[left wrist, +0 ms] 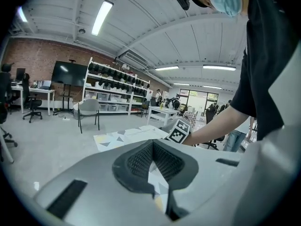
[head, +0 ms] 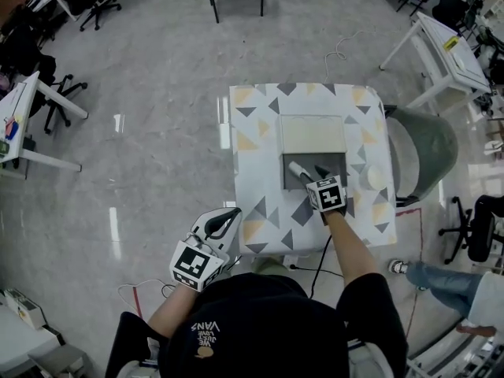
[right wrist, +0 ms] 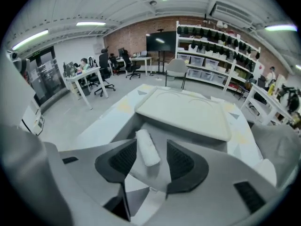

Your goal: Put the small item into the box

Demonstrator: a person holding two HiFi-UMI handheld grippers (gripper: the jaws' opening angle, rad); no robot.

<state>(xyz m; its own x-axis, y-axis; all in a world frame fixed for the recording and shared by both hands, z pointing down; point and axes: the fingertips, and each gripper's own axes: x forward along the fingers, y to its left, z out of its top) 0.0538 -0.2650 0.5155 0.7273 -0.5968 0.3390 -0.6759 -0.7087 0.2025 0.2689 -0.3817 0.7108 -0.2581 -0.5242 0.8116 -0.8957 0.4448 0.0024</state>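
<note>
The white roll (right wrist: pixel 147 147) lies in the box (right wrist: pixel 188 113), loose between the right gripper's (right wrist: pixel 153 157) open fingers. Next move is probably to lift clear. The left gripper's (left wrist: pixel 151 149) fingers are closed and empty, away from the box.

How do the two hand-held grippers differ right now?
The right gripper has its jaws apart; the left gripper has its jaws closed together. The right gripper hangs over the open box on the table, with a small white roll lying in the box between its jaws; the left gripper is held beside the table, empty. Both look like the same make of tool.
</note>
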